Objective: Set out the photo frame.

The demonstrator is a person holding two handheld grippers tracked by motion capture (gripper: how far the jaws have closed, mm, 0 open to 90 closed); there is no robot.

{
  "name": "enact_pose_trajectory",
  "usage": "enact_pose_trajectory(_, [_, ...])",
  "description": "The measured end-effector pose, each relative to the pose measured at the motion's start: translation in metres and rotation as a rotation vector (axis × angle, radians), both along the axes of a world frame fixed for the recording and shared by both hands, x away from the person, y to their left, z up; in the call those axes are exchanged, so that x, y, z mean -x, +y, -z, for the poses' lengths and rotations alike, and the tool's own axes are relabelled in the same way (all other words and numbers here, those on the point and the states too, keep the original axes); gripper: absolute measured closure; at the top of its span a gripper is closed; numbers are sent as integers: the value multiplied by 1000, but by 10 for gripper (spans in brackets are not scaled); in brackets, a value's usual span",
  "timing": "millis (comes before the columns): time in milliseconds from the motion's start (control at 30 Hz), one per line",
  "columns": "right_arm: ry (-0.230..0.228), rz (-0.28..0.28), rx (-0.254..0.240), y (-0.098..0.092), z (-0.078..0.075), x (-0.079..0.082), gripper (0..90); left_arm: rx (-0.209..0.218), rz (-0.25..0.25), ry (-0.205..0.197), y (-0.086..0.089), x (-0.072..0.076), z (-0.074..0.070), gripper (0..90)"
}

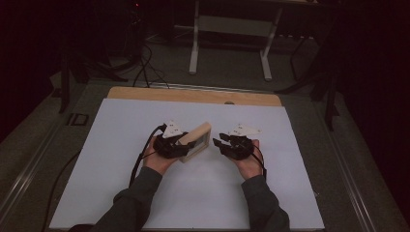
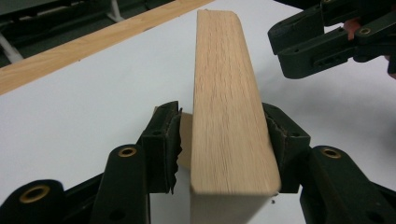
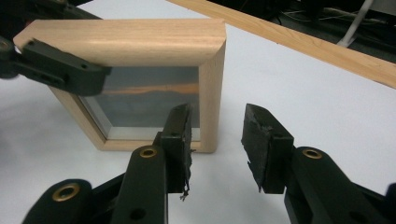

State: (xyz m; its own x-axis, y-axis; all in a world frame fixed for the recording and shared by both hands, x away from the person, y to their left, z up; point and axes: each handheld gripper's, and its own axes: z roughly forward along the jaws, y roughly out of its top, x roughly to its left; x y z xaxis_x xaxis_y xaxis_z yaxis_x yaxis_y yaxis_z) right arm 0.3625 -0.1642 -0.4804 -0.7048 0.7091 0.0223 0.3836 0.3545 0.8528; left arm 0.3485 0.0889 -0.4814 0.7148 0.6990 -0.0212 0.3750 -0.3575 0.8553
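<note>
Two grippers sit over the white table sheet [image 1: 121, 159], one in each hand; between them stands a wooden picture frame [image 1: 196, 141], upright on its lower edge near the centre of the sheet.

Left gripper [image 1: 180, 145]: positioned at 9 o'clock of the frame in the high view; held in the left hand [image 1: 157, 159]; its jaws straddle the frame's near upright member. In the left gripper view the frame [image 2: 229, 116] runs edge-on from 6 o'clock toward 12 o'clock; the right pad lies against the wood; the left pad [image 2: 163, 144] stands slightly off it, with a narrow gap visible; the jaws are therefore spread loosely round the frame and do not pinch it.

Right gripper [image 1: 222, 140]: positioned at 3 o'clock of the frame in the high view, near it but apart from it; held in the right hand [image 1: 249, 164]. In the right gripper view its fingers [image 3: 266, 144] are spread with bare sheet between them; the frame [image 3: 154, 42] lies at 11 o'clock, glazed face toward the camera; a jaw of the left gripper [image 3: 60, 70] crosses the frame's upper left corner.

Frame condition: light wood, rounded outer edges, grey-blue pane inside.

A bare wooden table edge [image 1: 193, 95] borders the sheet at 12 o'clock; dark floor and cables lie beyond it.
</note>
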Motion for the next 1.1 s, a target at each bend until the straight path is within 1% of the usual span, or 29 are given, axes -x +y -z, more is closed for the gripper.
enact_pose_trajectory(67, [-1, 0, 0, 0, -1, 0, 614, 2, 3, -2, -3, 0, 1, 594])
enact_pose_trajectory(200, [-6, 1, -5, 0, -2, 0, 610, 12, 28, 11, -1, 0, 1, 604])
enact_pose_trajectory(267, [-9, 2, -10, -1, -3, 0, 607, 25, 40, 22, 0, -1, 1, 606])
enact_pose_trajectory(367, [-12, 5, -17, -2, -4, 0, 607, 30, 61, 25, 1, 0, 1, 608])
enact_pose_trajectory(467, [-14, 1, -18, -2, -4, 1, 604, 51, 75, 38, 3, -2, 2, 609])
enact_pose_trajectory(600, [-20, -13, -21, -1, -5, 2, 597, 61, 91, 37, 3, -3, 2, 609])
enact_pose_trajectory(733, [-27, -25, -35, -1, -7, 4, 584, 76, 117, 32, -1, -2, 3, 610])
enact_pose_trajectory(833, [-40, -28, -49, -2, -9, 5, 581, 84, 127, 30, -3, -3, 4, 610])
enact_pose_trajectory(933, [-52, -39, -38, -1, -10, 6, 574, 88, 137, 32, -4, -2, 3, 610])
enact_pose_trajectory(1033, [-61, -32, -62, -2, -13, 6, 561, 89, 163, 26, -6, -1, 4, 610])
enact_pose_trajectory(1100, [-61, -29, -70, -3, -14, 6, 556, 88, 169, 26, -7, -1, 4, 610])
